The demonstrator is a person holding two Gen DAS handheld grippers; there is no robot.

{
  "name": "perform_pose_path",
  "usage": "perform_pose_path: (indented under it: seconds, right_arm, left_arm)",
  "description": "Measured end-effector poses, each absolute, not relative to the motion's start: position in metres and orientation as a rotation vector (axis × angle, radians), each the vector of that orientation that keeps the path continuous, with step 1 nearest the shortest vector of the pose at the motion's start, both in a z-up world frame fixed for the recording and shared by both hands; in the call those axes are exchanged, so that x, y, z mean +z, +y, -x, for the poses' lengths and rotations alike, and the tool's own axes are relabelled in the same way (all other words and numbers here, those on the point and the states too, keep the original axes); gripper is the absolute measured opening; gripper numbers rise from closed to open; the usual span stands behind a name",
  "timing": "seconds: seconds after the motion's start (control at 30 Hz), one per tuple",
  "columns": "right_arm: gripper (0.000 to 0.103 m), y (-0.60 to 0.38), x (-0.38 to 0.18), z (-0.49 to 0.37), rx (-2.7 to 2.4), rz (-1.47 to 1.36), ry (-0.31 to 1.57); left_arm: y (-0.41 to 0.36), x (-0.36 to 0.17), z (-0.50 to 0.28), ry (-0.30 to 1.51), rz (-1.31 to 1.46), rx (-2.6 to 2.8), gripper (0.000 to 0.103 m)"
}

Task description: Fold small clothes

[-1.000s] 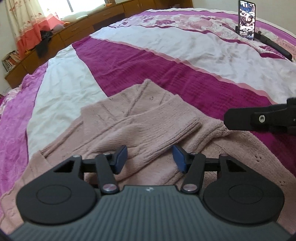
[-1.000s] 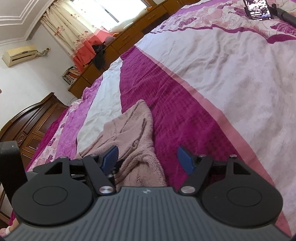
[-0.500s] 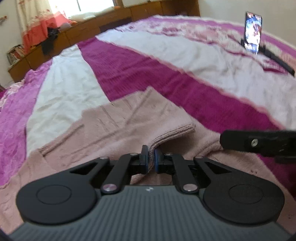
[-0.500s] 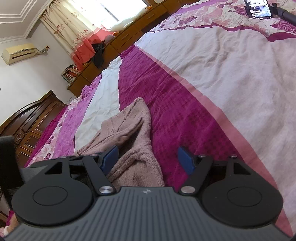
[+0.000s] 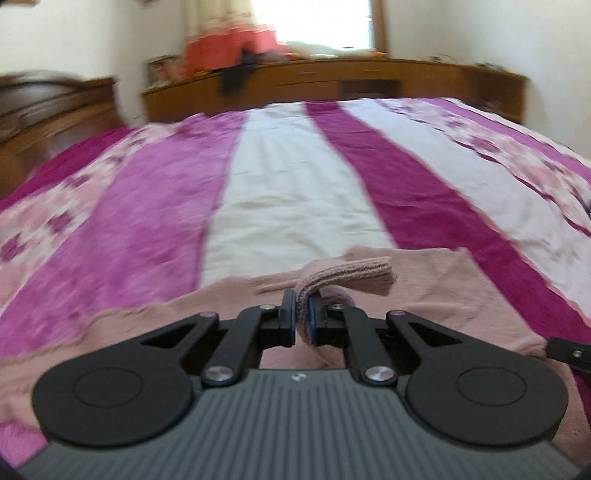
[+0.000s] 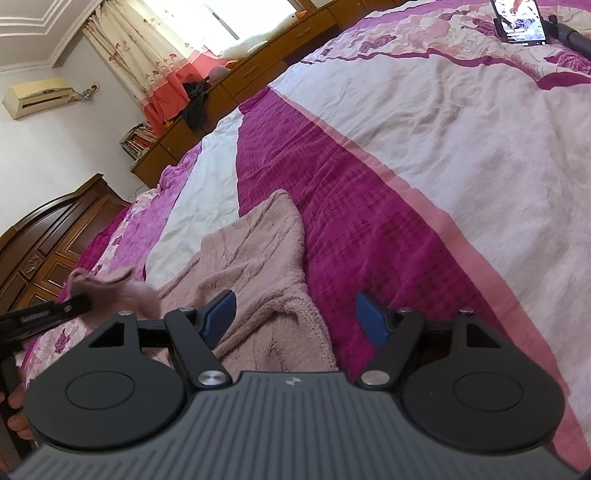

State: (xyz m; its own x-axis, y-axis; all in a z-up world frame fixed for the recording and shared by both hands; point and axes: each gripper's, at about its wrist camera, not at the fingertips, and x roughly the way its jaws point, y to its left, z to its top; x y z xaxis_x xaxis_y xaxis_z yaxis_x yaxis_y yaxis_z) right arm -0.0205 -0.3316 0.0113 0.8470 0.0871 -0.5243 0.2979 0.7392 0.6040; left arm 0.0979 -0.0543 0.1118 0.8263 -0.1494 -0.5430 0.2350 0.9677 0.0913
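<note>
A dusty-pink knitted sweater (image 5: 424, 295) lies spread on the striped bed. My left gripper (image 5: 302, 317) is shut on the ribbed cuff of its sleeve (image 5: 351, 275), which is lifted off the garment and curls over the fingers. In the right wrist view the sweater (image 6: 258, 258) stretches ahead and under my right gripper (image 6: 295, 314), which stands open just above the knit with nothing pinched. The left gripper (image 6: 48, 314) shows at the left edge there, holding the raised pink sleeve (image 6: 118, 288).
The bed cover (image 5: 288, 192) has magenta, white and floral stripes. A wooden dresser (image 5: 332, 85) runs under the window at the far side. A phone on a stand (image 6: 521, 22) sits on the bed at the far right. A dark wardrobe (image 6: 51, 236) stands on the left.
My left gripper closed on the sleeve cuff, then lifted it and swung left, so its view now faces the window. The right gripper stayed open and barely moved.
</note>
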Motion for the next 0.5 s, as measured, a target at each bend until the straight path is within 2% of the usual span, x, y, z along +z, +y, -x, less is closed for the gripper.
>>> perform_pose_path:
  seconds: [0.5]
  right_arm:
    - [0.078,-0.314,0.018,0.018,-0.098,-0.688,0.587]
  left_arm:
    - [0.065,0.063,-0.083,0.804,0.065,0.027,0.014]
